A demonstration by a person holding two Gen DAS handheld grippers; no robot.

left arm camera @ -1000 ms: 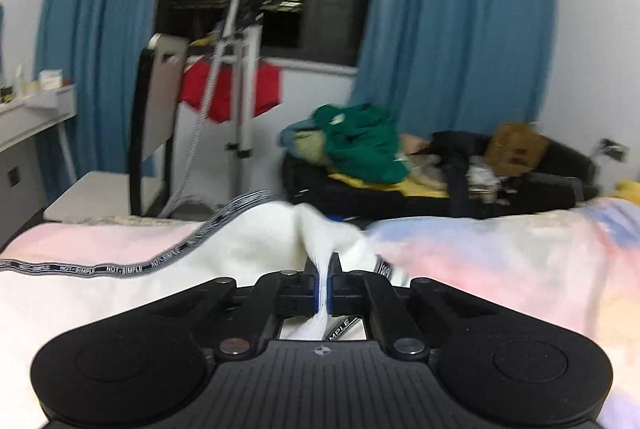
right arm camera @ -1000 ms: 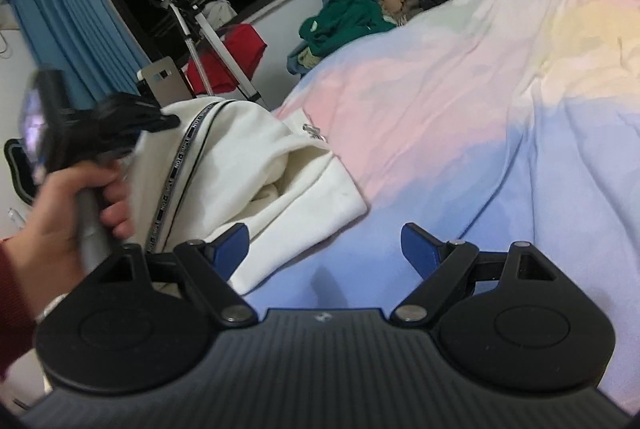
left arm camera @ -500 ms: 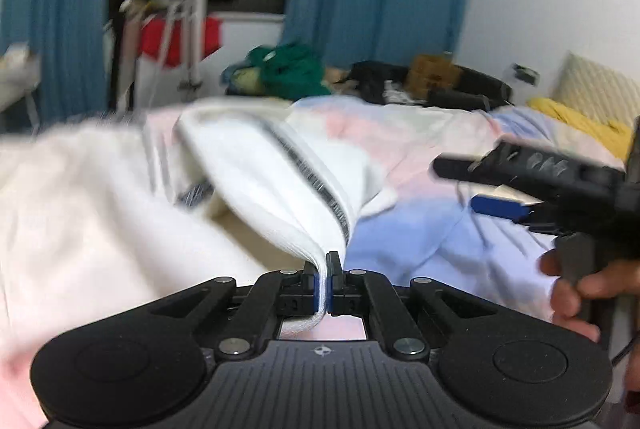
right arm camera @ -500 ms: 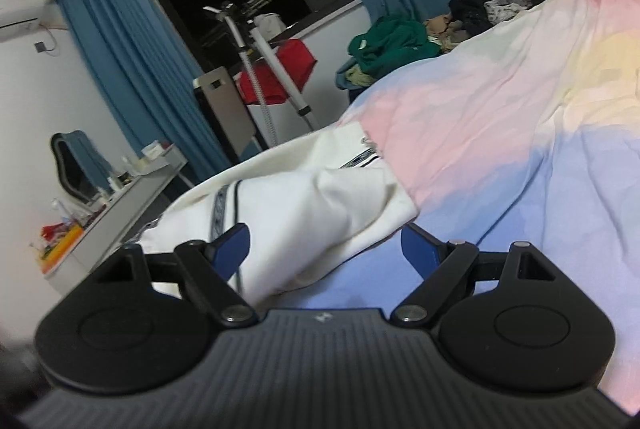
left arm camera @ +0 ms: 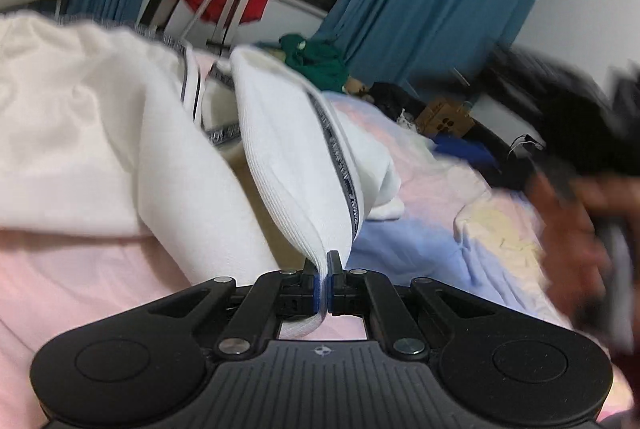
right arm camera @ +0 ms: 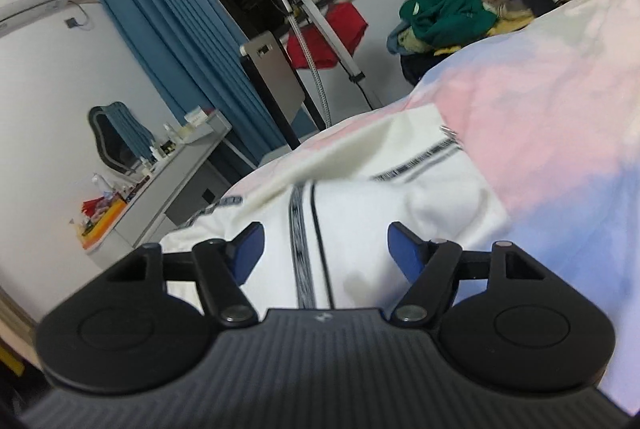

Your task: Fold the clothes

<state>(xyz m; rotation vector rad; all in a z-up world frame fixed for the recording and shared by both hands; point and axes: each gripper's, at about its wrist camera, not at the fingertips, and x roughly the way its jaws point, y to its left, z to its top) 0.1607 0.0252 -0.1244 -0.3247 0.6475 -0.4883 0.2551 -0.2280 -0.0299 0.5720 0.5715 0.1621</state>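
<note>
My left gripper (left arm camera: 322, 279) is clenched on a ribbed edge of the white garment (left arm camera: 288, 165), probably a hem or cuff, and the cloth rises from the bottom centre of the left wrist view up toward the middle of the frame as a taut fold, with a dark lettered stripe (left arm camera: 340, 165) running along its right side. The rest of the garment lies bunched across the left half of that view on the pastel bedspread (left arm camera: 420, 229), which is pink to the left and blue and pale yellow to the right. At the right edge a blurred hand (left arm camera: 576, 225) with something dark above it is most likely my other hand on its gripper, though the blur hides detail. My right gripper (right arm camera: 323, 253) is released, its blue pads wide apart and holding nothing; it hovers low in the right wrist view over a flat white panel of the same garment (right arm camera: 360, 213), where a lettered stripe passes between the fingers. I judge that I am in the middle of a fold, carrying the lifted edge over the body of the garment, with the fold not yet laid down. Next I should bring the left edge across and lower it so that it lines up with the far side, while the right gripper either pins the panel or takes a matching corner; the cloth is soft and could slip or crease unevenly.
</note>
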